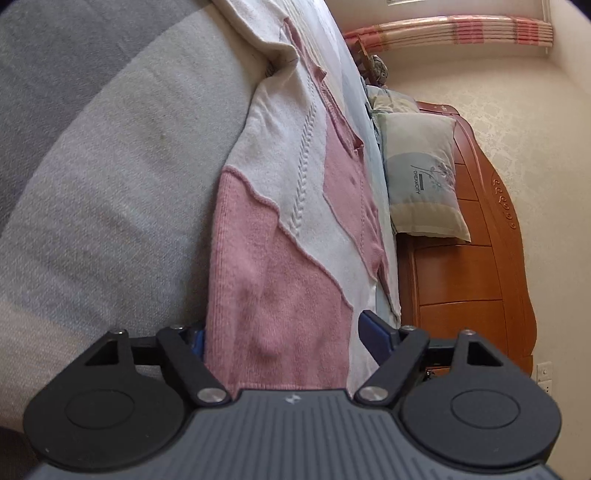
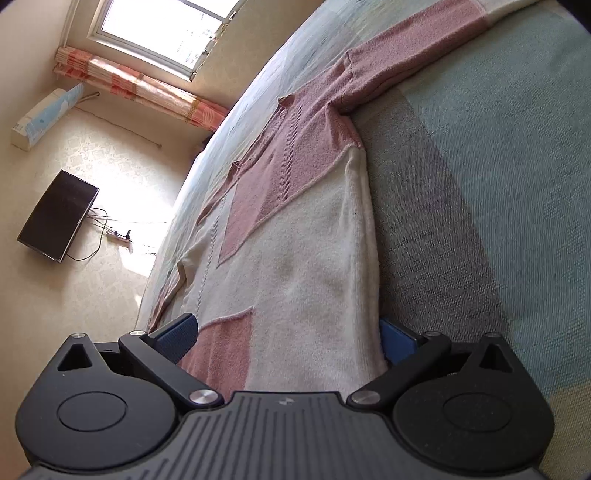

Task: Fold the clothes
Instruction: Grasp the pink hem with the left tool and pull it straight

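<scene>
**Both grippers straddling the hem, ready for the pinch**

Starting at the left gripper [image 1: 282, 338]: jaws standing partly apart, blue pads [image 1: 375, 334] flanking the pink corner of the sweater [image 1: 295, 206] at bottom centre of the left wrist view. Fabric filling the whole gap between them, the left-hand pad mostly hidden behind the knit's edge; impossible to tell whether the pads are pressing yet, so not calling it a grip.

Over to the right gripper [image 2: 290, 338]: jaws wide, one blue pad [image 2: 177, 334] sitting at lower left over the pink patch, the other tucked against the cream edge at lower right. Again cloth between, no visible pinch.

Moving outward: sweater lying spread flat on the bed cover [image 2: 480, 166], pink and cream patchwork running up the middle of both frames, one sleeve [image 2: 406, 62] stretching toward the upper right in the right wrist view. Pillow [image 1: 421, 173] and wooden headboard [image 1: 472, 280] at the right of the left wrist view; window [image 2: 166, 33], curtain and a dark television [image 2: 57, 218] on the wall at the left of the right wrist view.

Judging the step: catching the two hem corners before lifting them toward the shoulders. Doing it well likely means closing on both layers of knit, not just the top one, keeping the pads clear of the bed cover underneath, pinching the two corners evenly, then raising them together so the fold line stays straight. Risk worth watching: a lopsided grab dragging the body askew.
</scene>
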The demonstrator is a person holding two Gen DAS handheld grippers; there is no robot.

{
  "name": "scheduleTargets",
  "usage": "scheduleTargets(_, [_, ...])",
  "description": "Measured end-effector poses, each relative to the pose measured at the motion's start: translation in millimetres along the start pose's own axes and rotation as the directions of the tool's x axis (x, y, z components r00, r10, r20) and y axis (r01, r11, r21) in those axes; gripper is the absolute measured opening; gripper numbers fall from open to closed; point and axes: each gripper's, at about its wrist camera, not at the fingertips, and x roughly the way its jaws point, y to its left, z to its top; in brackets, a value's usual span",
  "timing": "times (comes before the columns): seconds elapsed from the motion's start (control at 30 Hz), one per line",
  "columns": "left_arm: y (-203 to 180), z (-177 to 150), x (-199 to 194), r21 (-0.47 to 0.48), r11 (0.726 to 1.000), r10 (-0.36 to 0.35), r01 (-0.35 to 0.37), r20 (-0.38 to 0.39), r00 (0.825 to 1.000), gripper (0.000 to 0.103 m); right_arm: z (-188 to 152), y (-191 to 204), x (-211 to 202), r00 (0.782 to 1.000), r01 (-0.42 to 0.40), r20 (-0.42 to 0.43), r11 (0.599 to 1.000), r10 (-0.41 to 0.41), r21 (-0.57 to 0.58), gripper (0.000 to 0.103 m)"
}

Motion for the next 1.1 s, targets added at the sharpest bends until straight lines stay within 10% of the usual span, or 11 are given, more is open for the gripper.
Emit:
scheduleTargets(0.17, [16,11,11,-0.091,0.996,0.004,-0.001,0.031,1.0,0.016,-16,4,-1,0.998,-0.054,-0.017,0.997,0.053,-0.048,0.103])
scheduleTargets(0.57, [11,-2,20,-0.044,0.998,0.036,-0.035,0.004,0.999,0.011,-29,11,10,1.0,-0.009,0.003,0.999,0.009,-0.042,0.082])
scheduleTargets(0.7, [9,-9,14,-0.04,0.998,0.051,-0.05,0.018,0.999,0.011,-21,-10,16,0.997,0.072,0.006,0.994,-0.073,0.077,0.009])
scheduleTargets(1.1, [-24,-30,-17,0.016,1.0,0.024,-0.025,0.084,0.996,0.003,-10,22,-6,0.996,0.087,0.033,0.995,-0.086,-0.044,0.011])
